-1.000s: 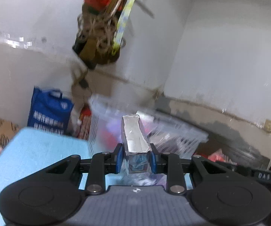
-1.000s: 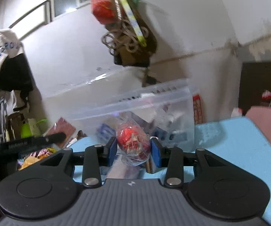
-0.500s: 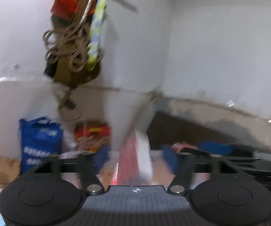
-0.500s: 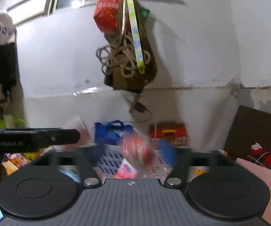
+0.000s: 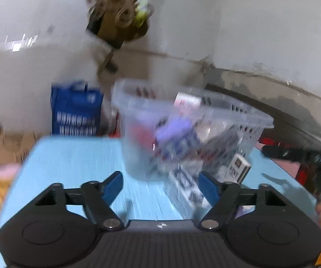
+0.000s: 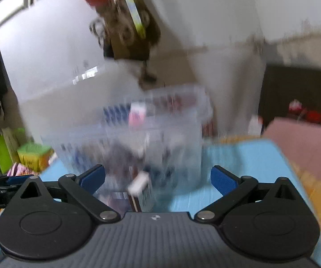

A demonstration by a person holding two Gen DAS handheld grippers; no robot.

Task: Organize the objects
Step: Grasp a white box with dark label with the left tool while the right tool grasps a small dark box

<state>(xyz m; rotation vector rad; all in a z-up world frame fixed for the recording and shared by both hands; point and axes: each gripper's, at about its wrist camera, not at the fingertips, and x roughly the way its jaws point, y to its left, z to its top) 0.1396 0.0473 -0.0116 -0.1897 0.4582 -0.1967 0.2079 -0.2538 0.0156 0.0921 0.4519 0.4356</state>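
A clear plastic basket (image 5: 245, 120) (image 6: 182, 138) full of small packets stands on the light blue table (image 5: 75, 163) (image 6: 245, 156). A pink and white box (image 5: 187, 100) (image 6: 137, 114) sticks up inside it. My left gripper (image 5: 161, 186) hangs in front of the basket, its jaws opening and pressing on nothing. A clear-wrapped box (image 5: 186, 192) lies on the table just inside its right pad. My right gripper (image 6: 158, 178) faces the basket from the other side, jaws opening wide and empty. A small box (image 6: 141, 189) lies on the table below them.
A white box with a dark label (image 5: 238, 167) leans by the basket. A blue bag (image 5: 75, 109) stands behind the table. A brown bundle with cords (image 5: 120, 11) (image 6: 127, 33) hangs on the wall. The left gripper's tip (image 6: 4, 187) shows at the left edge.
The left gripper let go of a silver-topped box and the right let go of a red wrapped packet. Both sets of jaws spread wide. Both views swung up, then back down to the table.
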